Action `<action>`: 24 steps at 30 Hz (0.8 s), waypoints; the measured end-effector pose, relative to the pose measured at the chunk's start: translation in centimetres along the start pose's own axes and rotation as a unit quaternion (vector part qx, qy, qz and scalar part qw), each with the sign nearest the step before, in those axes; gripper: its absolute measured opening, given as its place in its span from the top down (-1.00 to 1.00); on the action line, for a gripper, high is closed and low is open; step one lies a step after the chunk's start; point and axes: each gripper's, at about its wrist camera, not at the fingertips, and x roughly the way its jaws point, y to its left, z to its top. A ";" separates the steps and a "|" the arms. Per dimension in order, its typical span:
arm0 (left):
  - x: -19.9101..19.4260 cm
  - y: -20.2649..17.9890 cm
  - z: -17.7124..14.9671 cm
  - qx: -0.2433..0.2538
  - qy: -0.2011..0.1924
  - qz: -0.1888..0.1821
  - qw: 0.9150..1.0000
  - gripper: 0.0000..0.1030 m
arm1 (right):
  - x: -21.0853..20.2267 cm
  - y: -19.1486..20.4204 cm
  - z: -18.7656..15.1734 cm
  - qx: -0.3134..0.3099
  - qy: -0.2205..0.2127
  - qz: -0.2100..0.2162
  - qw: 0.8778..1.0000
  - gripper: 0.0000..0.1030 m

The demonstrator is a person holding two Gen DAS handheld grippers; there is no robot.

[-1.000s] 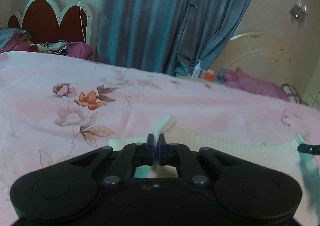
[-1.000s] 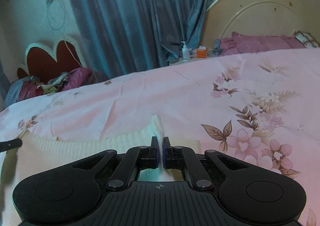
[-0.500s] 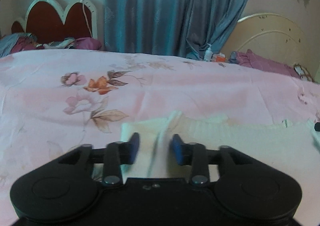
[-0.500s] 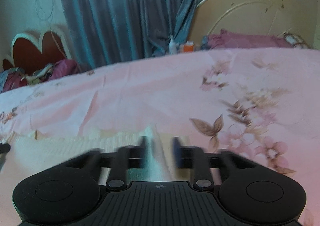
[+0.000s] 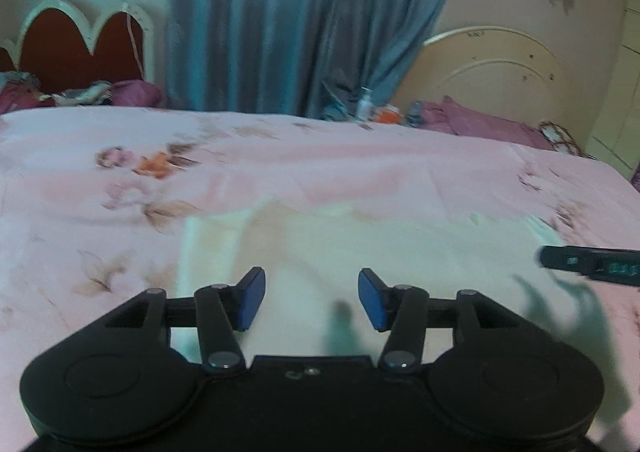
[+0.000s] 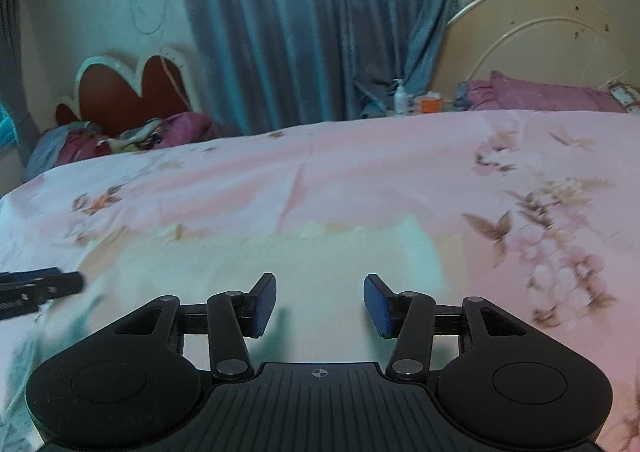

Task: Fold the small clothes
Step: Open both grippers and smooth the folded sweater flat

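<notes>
Both grippers hang over the cream garment on the pink floral bed, fingers spread, having just opened and let go of the cloth. Left gripper sits over its left end, right gripper over its right end. Its long axis runs side to side between them, so each hand is nearest its own end.

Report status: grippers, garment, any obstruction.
Left gripper open, just widened, nothing between fingers. Right gripper open, empty. Cream garment flat on bedsheet, released. Nothing in the way.
</notes>
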 end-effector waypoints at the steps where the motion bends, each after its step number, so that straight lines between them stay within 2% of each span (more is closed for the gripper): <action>1: 0.1 -0.5 -0.1 0.001 0.005 -0.004 1.000 0.00 | 0.0 0.5 -0.2 -0.002 0.003 0.003 1.000 0.04; 6: 0.9 -1.9 -1.0 0.010 0.021 -0.001 1.000 -0.03 | 0.2 2.1 -1.4 -0.025 0.012 0.003 1.000 0.04; 10: 1.7 -1.3 -2.0 0.009 0.047 0.015 0.999 -0.03 | 0.4 2.0 -2.1 -0.024 0.021 0.000 0.999 0.04; 12: 1.7 -1.0 -2.4 0.012 0.047 0.021 0.999 -0.04 | 0.4 1.9 -2.6 -0.025 0.026 -0.008 0.999 0.04; 21: 1.3 -1.4 -2.6 0.026 0.047 0.027 0.998 -0.04 | -0.2 -1.2 -3.3 -0.007 0.028 -0.059 0.998 0.04; 24: 1.6 -1.5 -2.7 0.029 0.048 0.030 0.998 -0.05 | 0.2 -2.1 -3.9 -0.011 0.032 -0.057 0.998 0.04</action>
